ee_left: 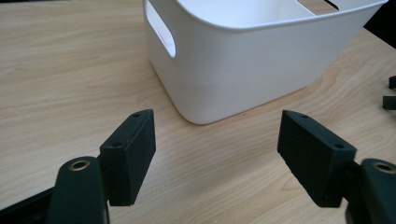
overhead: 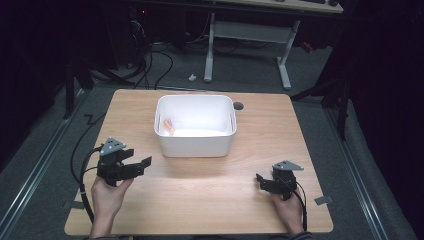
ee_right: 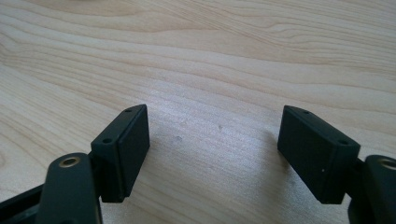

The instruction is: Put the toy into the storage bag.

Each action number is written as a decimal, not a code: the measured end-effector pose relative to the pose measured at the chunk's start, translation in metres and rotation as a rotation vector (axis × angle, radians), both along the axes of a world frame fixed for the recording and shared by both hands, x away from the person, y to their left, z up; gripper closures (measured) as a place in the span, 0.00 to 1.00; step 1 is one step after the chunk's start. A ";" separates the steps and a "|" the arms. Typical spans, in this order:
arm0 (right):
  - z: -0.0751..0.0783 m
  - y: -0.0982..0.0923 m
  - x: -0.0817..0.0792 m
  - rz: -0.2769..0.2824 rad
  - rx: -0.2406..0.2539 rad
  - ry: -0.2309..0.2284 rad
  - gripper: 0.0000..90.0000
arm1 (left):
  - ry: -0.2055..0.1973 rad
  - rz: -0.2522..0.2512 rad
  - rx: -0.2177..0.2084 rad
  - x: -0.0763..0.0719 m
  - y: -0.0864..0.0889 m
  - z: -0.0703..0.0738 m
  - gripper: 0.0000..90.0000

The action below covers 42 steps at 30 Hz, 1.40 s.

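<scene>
White bin [overhead: 195, 145] sits on the wooden table [overhead: 210, 195], toward the far middle, upright, open top. Small orange-pink item [overhead: 169, 125] lies inside it at the bin's left end; too small to tell what it is.

Left gripper [overhead: 142, 164] is held by the left hand [overhead: 107, 196] at the near-left of the table, just off the bin's near-left corner, near it but not touching. In the left gripper view the bin [ee_left: 243, 60] stands ahead of the jaws and slightly right, its rounded corner facing the gap, with a handle cutout [ee_left: 161, 32] on the side wall. Left gripper [ee_left: 217, 151] jaws stand wide apart, bare table [ee_left: 70, 70] between the pads, nothing held, nothing touched. Part of the other gripper shows at the far right edge of that view.

Right gripper [overhead: 259, 180] is held by the right hand [overhead: 290, 210] at the near-right of the table, well apart from the bin, jaws pointing leftward across the table in the high view. In the right gripper view the right gripper [ee_right: 215, 135] jaws are also spread wide, only wood grain [ee_right: 210, 56] between and beyond them, nothing gripped. Cannot tell whether the jaw tips rest on the tabletop or hang just above it.

Cables trail from both grippers back toward the person; grey three-cornered plates sit on top of each.
</scene>
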State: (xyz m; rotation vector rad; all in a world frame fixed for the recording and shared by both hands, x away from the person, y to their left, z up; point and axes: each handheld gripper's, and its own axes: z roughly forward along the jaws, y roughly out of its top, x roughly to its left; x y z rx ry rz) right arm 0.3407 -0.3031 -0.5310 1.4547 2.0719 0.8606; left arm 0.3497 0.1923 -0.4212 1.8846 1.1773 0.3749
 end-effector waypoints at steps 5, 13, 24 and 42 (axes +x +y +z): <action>0.000 0.000 0.000 0.000 -0.001 0.000 0.28 | 0.002 0.000 -0.011 -0.001 0.000 -0.007 0.32; 0.000 0.000 0.000 0.000 -0.001 0.000 0.28 | 0.035 0.008 -0.050 -0.002 0.002 -0.021 0.32; 0.000 0.000 0.000 0.004 0.000 0.001 0.28 | 0.074 0.028 -0.048 -0.007 -0.003 -0.050 0.31; 0.000 0.000 0.000 0.004 -0.001 0.001 0.28 | 0.081 0.039 -0.001 -0.005 -0.018 -0.071 0.29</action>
